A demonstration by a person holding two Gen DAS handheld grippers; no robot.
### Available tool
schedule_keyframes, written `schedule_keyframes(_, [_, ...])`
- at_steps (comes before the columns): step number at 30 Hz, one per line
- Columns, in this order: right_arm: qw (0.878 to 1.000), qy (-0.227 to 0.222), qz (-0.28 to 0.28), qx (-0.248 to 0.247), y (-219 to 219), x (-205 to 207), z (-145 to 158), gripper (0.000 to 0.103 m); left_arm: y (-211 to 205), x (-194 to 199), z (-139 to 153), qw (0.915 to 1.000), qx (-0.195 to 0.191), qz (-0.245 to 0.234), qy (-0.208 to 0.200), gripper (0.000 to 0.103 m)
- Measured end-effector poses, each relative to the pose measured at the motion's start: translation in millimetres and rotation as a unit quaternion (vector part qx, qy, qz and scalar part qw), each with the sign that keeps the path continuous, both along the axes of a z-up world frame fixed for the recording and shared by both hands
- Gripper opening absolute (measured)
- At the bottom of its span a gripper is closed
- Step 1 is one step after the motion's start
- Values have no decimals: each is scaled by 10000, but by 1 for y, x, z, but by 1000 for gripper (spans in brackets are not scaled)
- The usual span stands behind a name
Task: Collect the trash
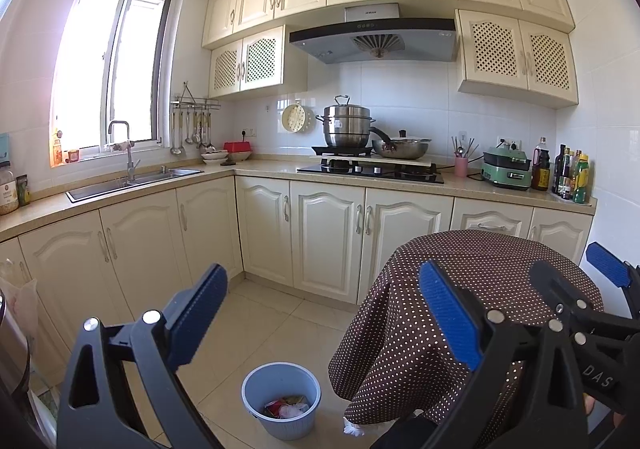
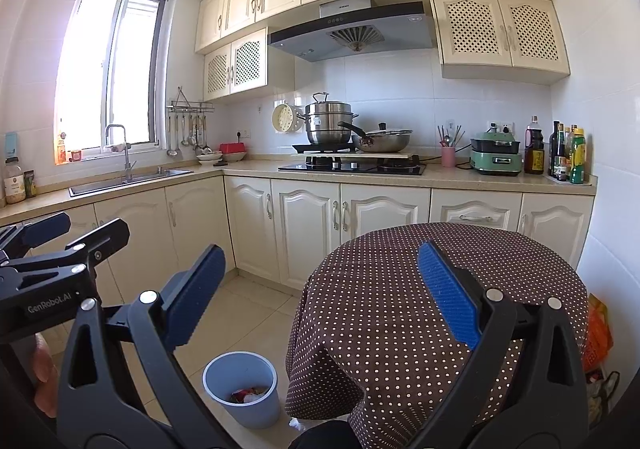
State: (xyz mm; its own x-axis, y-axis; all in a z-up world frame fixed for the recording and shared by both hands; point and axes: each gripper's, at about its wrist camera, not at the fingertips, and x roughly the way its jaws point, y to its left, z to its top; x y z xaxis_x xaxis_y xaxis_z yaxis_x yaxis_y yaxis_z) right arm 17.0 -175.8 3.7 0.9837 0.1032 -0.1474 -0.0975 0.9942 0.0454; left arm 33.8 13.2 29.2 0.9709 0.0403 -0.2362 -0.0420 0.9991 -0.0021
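both the left gripper (image 1: 324, 325) and right gripper (image 2: 320, 301) are held wide and empty. trash (image 1: 287, 405) is seen in the blue bin (image 1: 256, 415), bottom centre; collecting is judged nearly finished, with any stray piece still to be located.

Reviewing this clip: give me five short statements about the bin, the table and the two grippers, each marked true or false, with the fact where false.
1. The light blue round plastic bin stands on the floor and holds some trash. True.
2. The round table's brown white-dotted cloth has trash lying on top. False: no trash shows on the cloth.
3. The left hand-held gripper is open and holds nothing. True.
4. The right hand-held gripper is shut on a wrapper. False: its blue pads stand wide apart and hold nothing.
5. The bin stands on the kitchen counter beside the steel sink. False: it is on the tiled floor next to the table.
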Motion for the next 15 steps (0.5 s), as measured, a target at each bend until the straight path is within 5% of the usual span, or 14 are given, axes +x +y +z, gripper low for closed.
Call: schedule_keyframes(15, [9999, 133, 6, 40, 5, 4, -7, 95, 3, 8, -8, 9999, 32, -13, 153, 95])
